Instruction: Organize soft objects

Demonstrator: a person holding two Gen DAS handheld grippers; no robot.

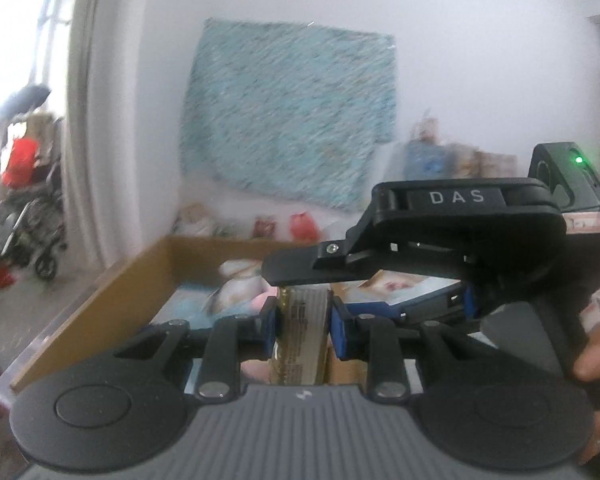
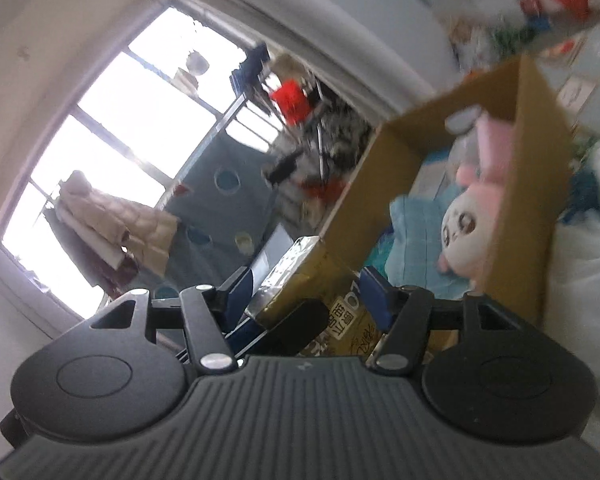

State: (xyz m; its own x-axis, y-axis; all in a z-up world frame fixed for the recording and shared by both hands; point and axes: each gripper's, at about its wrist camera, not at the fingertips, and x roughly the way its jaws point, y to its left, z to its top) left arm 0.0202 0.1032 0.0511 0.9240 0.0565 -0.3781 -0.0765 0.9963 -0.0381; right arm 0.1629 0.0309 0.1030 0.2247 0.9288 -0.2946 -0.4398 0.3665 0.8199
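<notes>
the left claw (image 1: pixel 303 322) grips a gold foil packet (image 1: pixel 302 336) between its blue pads, near the open cardboard box (image 1: pixel 100 300). the right claw (image 2: pixel 306 300) stands half open around the same packet; whether its pads press it cannot be told. a pink and white plush toy (image 2: pixel 466 220) lies inside the box, on a light blue cloth (image 2: pixel 416 240).

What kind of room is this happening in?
Most likely a lived-in room of a home, used partly for storage. Clothes hang by a big window, a pushchair is parked nearby, and a cardboard box holds a plush toy.
</notes>
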